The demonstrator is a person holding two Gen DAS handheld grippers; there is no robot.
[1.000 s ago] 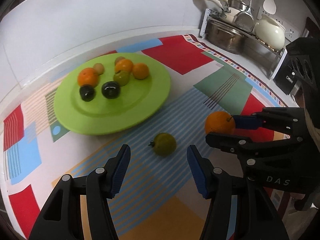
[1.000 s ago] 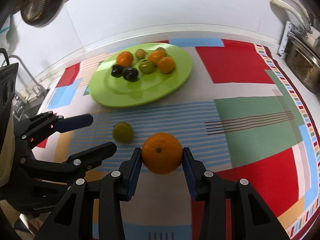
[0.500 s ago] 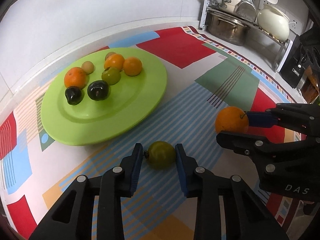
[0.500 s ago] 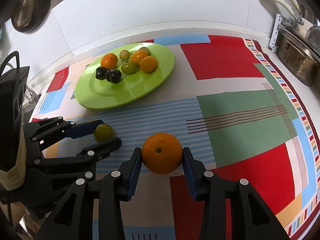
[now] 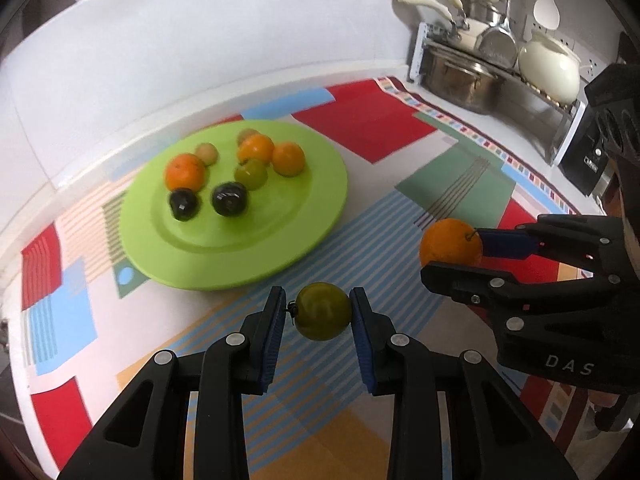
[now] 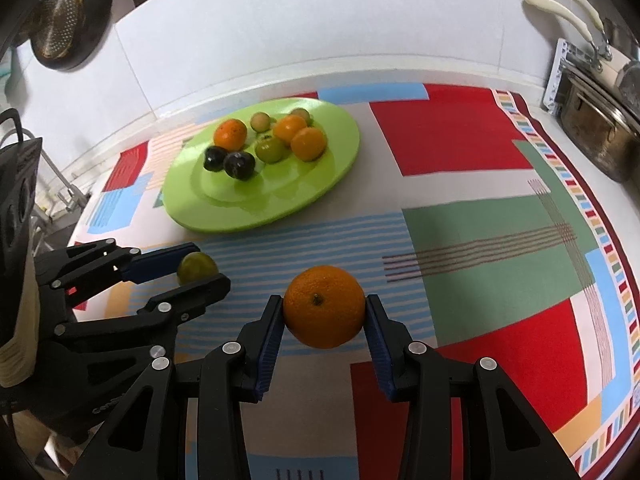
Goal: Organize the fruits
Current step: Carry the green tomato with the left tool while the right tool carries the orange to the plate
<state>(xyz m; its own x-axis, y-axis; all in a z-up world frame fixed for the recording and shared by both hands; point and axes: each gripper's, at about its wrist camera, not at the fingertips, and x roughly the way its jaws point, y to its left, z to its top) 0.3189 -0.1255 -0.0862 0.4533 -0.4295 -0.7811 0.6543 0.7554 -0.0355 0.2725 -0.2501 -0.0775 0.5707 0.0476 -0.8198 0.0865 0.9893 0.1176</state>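
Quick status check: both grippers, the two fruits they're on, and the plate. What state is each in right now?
left gripper: shut on the green fruit.
green fruit: clamped between the blue pads.
right gripper: shut on the orange.
orange: held, stem end towards the camera.
green plate: flat on the patterned cloth, eight fruits on it.

The small fruit [image 5: 323, 311] sits between the jaws of the left gripper [image 5: 320, 316], touching both pads; the large fruit [image 6: 324, 306] sits likewise between the jaws of the right gripper [image 6: 325, 316]. Ahead of both jaw pairs and to their left lies the plate [image 5: 320, 200], on the patterned mat [image 6: 460, 216], bearing a cluster of fruits [image 5: 228, 172] on its far half. The right gripper stands to the right of the left jaws, near them. A rack of pots [image 5: 500, 60] stands far ahead-right, behind the mat
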